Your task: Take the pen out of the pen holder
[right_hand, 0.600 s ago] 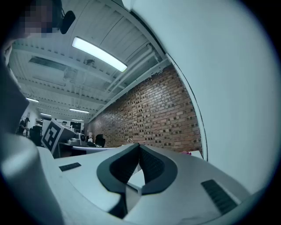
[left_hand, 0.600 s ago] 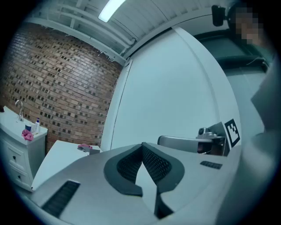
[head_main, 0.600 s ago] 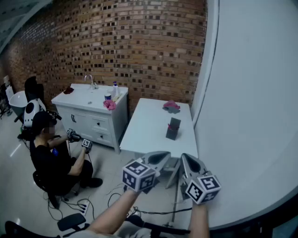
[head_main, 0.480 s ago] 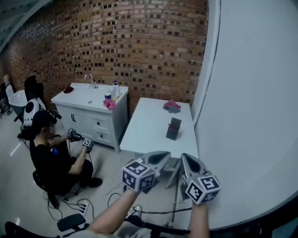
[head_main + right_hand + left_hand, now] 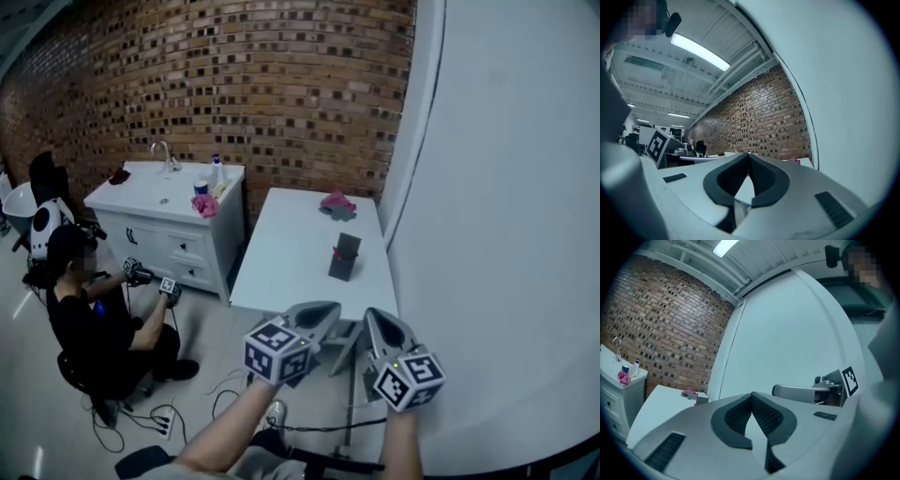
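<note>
Both grippers are being held level and side by side in front of the person, marker cubes facing the head camera. L gripper (image 5: 330, 310): jaws are being pressed fully together, tips touching, nothing btwn them. R gripper (image 5: 372, 317): same condition, pads meeting at the tips, nothing being gripped. Neither gripper is touching any object.

Pen holder (image 5: 345, 257): a dark upright box, being seen on the white table (image 5: 281, 262), right of ctr and nearer the white wall (image 5: 506, 187). It is well apart from both grippers, beyond their tips. Pen (image 5: 336, 251): only a small red mark is being shown at the holder's left edge. It is too small for detail, but no part of it is lying on the tabletop.

A pink cloth (image 5: 336, 202) is being seen at the table's far end, near the brick wall (image 5: 234, 84). Left of the table, a white cabinet (image 5: 202, 248) w/ sink is being shown against that wall, w/ a tap (image 5: 161, 150), a bottle (image 5: 217, 169) and a second pink item (image 5: 205, 204) on top.

A seated person (image 5: 89, 319) in dark clothing is being observed beside the cabinet, w/ a separate pair of marker-cube grippers (image 5: 150, 278) in hand. Cables and a power strip (image 5: 159, 422) are being seen on the floor nearby.
</note>
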`<state>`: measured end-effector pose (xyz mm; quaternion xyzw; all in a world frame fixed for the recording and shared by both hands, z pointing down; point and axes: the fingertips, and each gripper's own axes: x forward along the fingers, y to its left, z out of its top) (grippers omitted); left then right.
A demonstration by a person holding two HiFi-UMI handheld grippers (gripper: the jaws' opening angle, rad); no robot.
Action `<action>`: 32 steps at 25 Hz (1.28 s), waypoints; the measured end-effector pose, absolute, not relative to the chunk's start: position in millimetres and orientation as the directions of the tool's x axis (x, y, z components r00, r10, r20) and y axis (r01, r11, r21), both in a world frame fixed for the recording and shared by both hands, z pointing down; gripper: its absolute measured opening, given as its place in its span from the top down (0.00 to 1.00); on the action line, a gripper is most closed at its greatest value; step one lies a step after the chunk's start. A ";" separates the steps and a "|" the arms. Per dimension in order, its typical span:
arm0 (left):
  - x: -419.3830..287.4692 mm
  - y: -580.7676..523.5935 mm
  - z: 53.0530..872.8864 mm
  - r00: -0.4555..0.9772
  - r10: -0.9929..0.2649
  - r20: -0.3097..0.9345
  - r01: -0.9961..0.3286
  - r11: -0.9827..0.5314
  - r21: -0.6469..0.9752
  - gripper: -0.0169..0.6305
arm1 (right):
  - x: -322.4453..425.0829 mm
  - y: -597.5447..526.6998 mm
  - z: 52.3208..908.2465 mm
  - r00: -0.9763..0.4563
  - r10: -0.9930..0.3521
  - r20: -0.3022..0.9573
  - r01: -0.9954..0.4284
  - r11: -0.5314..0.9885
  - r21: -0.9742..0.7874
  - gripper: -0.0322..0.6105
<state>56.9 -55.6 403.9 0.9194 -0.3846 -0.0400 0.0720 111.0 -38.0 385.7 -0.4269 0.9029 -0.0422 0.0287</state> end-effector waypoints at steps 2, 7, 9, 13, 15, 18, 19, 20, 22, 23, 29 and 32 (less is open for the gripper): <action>54.2 -70.7 407.4 0.703 -0.711 -0.013 -0.699 -0.695 0.168 0.98 | 109.2 -52.6 387.0 -0.628 -0.778 -0.013 -0.773 0.626 -0.102 0.97; 45.9 -110.4 412.0 0.716 -0.698 -0.012 -0.686 -0.707 0.171 0.98 | 102.0 -92.3 393.9 -0.613 -0.790 0.006 -0.786 0.609 -0.102 0.97; 42.7 -127.5 408.8 0.725 -0.689 -0.017 -0.677 -0.717 0.164 0.98 | 97.2 -110.2 392.9 -0.608 -0.794 0.016 -0.791 0.603 -0.102 0.97; 32.9 -162.9 406.8 0.736 -0.677 -0.022 -0.666 -0.729 0.160 0.98 | 86.0 -145.7 393.2 -0.596 -0.802 0.033 -0.801 0.591 -0.096 0.97; 28.1 -180.6 405.9 0.743 -0.669 -0.025 -0.657 -0.736 0.163 0.98 | 82.1 -163.3 392.7 -0.590 -0.807 0.035 -0.805 0.585 -0.095 0.97; 23.7 -209.1 404.9 0.751 -0.660 -0.021 -0.649 -0.743 0.164 0.98 | 79.0 -190.0 391.4 -0.572 -0.819 0.047 -0.818 0.565 -0.104 0.97; 23.3 -218.7 404.7 0.754 -0.656 -0.017 -0.646 -0.746 0.163 0.98 | 78.6 -199.0 391.2 -0.566 -0.823 0.051 -0.822 0.559 -0.107 0.97; 23.0 -227.9 404.9 0.759 -0.651 -0.012 -0.641 -0.750 0.163 0.98 | 78.3 -207.7 391.4 -0.559 -0.827 0.054 -0.827 0.552 -0.111 0.97; 21.4 -245.0 406.6 0.769 -0.640 0.001 -0.631 -0.758 0.168 0.98 | 77.1 -224.0 391.7 -0.547 -0.835 0.060 -0.835 0.538 -0.117 0.97; 20.0 -253.0 407.2 0.773 -0.635 0.007 -0.626 -0.761 0.171 0.98 | 76.2 -231.9 391.2 -0.541 -0.839 0.061 -0.838 0.532 -0.120 0.97; 12.5 -293.7 413.0 0.784 -0.619 0.042 -0.616 -0.767 0.182 0.98 | 71.6 -269.1 388.0 -0.501 -0.862 0.075 -0.862 0.488 -0.137 0.97; 9.6 -307.4 414.4 0.779 -0.625 0.043 -0.620 -0.760 0.196 0.98 | 71.6 -277.1 390.8 -0.489 -0.868 0.089 -0.868 0.475 -0.142 0.97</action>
